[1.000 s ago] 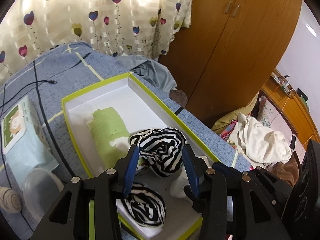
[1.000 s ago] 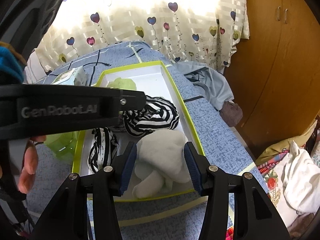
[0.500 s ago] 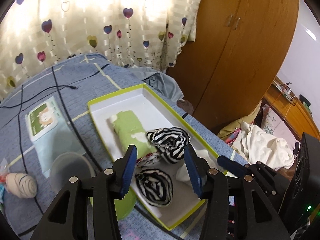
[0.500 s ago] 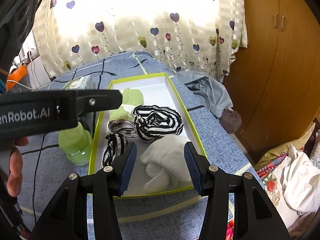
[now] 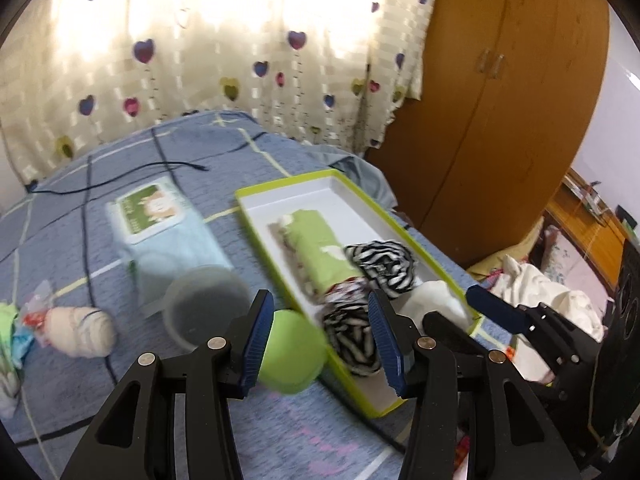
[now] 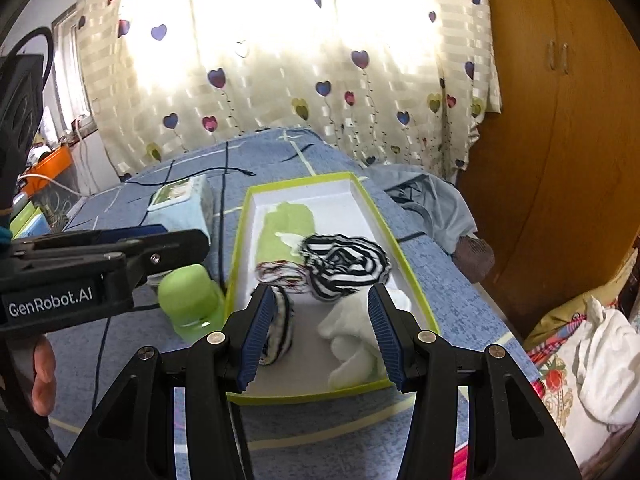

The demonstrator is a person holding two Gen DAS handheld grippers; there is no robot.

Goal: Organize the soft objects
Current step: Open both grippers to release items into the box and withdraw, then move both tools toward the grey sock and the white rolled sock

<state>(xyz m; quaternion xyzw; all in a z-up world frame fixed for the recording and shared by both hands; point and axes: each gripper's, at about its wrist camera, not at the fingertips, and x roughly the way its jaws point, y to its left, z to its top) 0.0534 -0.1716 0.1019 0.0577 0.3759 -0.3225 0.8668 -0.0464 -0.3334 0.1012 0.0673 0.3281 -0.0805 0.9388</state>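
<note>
On the bed (image 6: 452,280) lies a shallow box (image 6: 236,256) holding a rolled cloth (image 6: 284,232) at its far end, a striped bundle (image 6: 344,264) mid-way, and a pale cloth (image 6: 348,332) nearest. Left of the box stand a cup (image 6: 192,300) and, behind it, a tissue pack (image 6: 180,200).

My left hand-held gripper (image 5: 320,338) covers the near end of the striped bundle (image 5: 352,336) and part of the green cup (image 5: 292,354) in my left view, and the whole picture is smeared, so the print on the tissue pack (image 5: 154,210) is unreadable. The small things at the left edge (image 5: 10,344) are cut off and I cannot name them. In my right view, my right hand-held gripper (image 6: 322,332) hides the near parts of the white socks (image 6: 352,340), and only some fingers (image 6: 42,376) of my left hand show.
</note>
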